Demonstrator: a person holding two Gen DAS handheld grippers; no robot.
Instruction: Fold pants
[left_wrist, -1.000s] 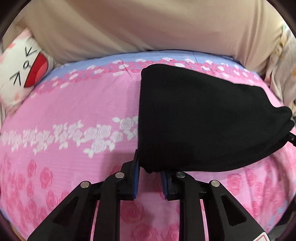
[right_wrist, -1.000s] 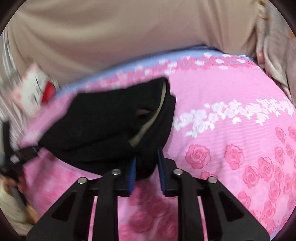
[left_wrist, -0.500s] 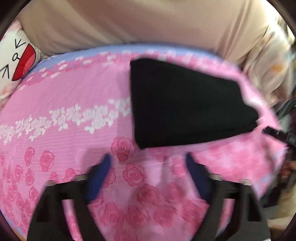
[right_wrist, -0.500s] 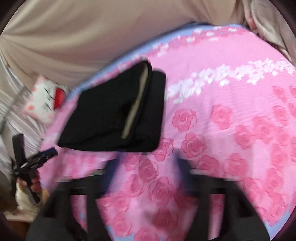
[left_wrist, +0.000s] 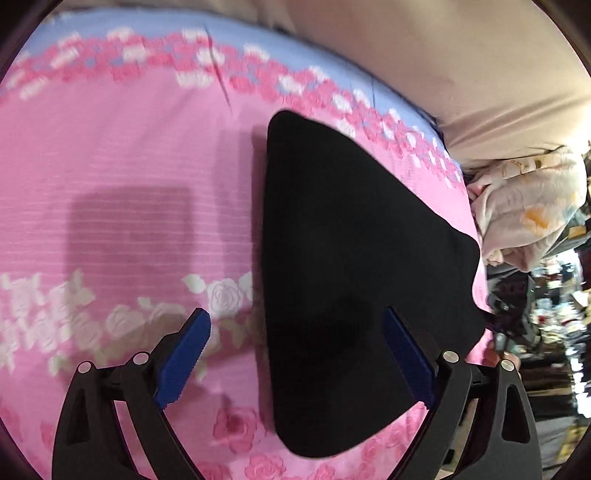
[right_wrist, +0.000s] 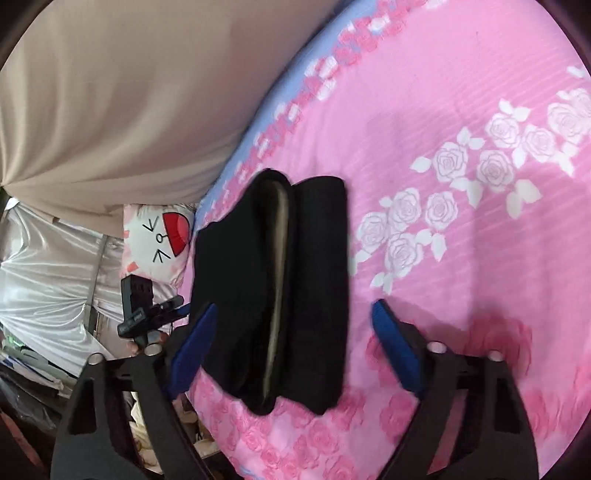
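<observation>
The black pants (left_wrist: 354, 266) lie folded into a compact bundle on the pink rose-print bed sheet (left_wrist: 129, 166). In the right wrist view the pants (right_wrist: 280, 288) show a tan waistband lining along the fold. My left gripper (left_wrist: 295, 354) is open and empty, hovering above the near part of the bundle. My right gripper (right_wrist: 291, 347) is open and empty, its jaws spread wider than the bundle beneath. The left gripper (right_wrist: 147, 314) also shows in the right wrist view, beyond the bed's edge.
A beige curtain (right_wrist: 129, 92) hangs behind the bed. A white cartoon-face pillow (right_wrist: 159, 240) sits at the bed's corner. A crumpled pale blanket (left_wrist: 528, 206) lies beside the bed. Clutter (left_wrist: 554, 314) fills the floor at the far right.
Both grippers let go of the pants and opened wide. They lifted and drew back, then swung so the bundle now lies lengthwise between each pair of fingers.
</observation>
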